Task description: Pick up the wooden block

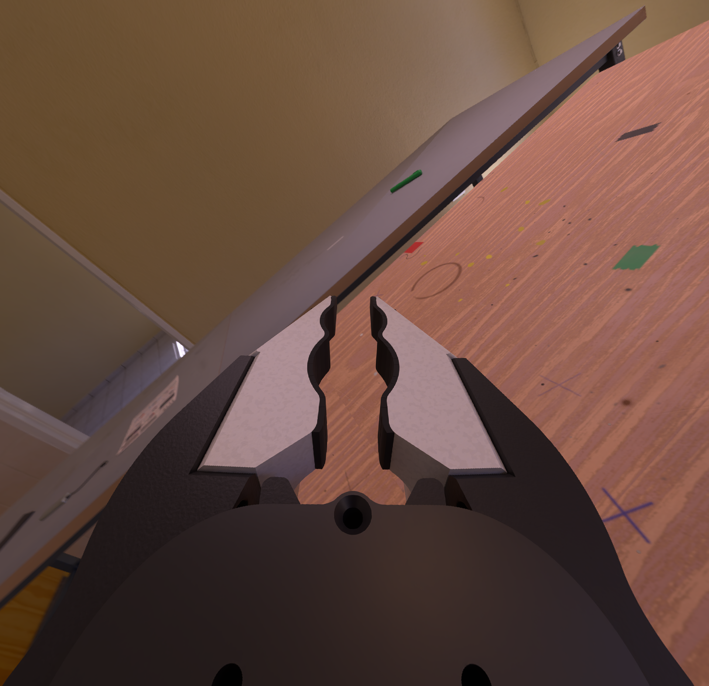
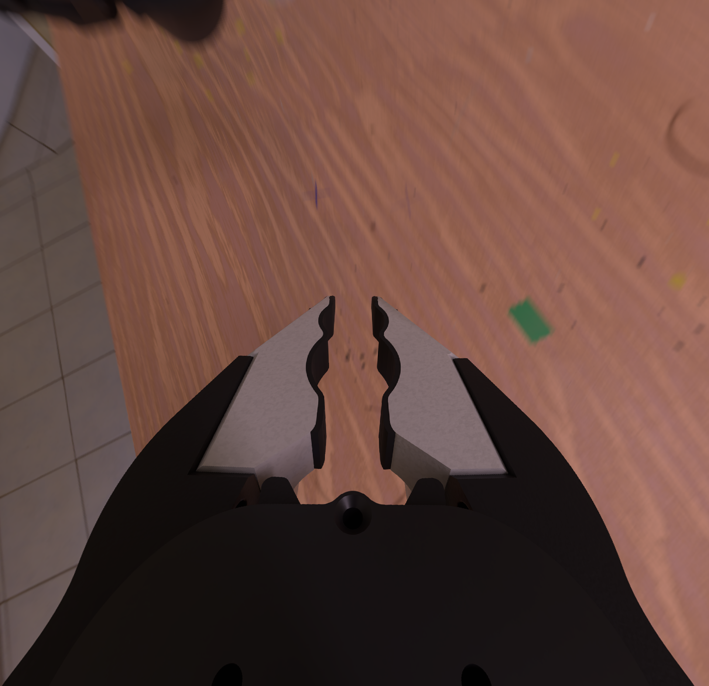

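No wooden block shows in either view. My left gripper [image 1: 353, 303] is open and empty, tilted above the reddish wooden tabletop [image 1: 537, 360] near its far edge. My right gripper [image 2: 353, 303] is open and empty above the same tabletop [image 2: 345, 149], close to its left edge; this view is blurred. A dark blurred shape at the top left of the right wrist view [image 2: 180, 11] may be the other gripper.
A grey table [image 1: 345, 222] with a green marker [image 1: 406, 181] stands beyond the wooden one. Green tape [image 1: 635, 257], a red patch [image 1: 413, 247], blue crosses [image 1: 626, 514] and a ring stain [image 1: 435, 280] mark the wood. Green tape [image 2: 531, 321] and tiled floor [image 2: 38, 322] show too.
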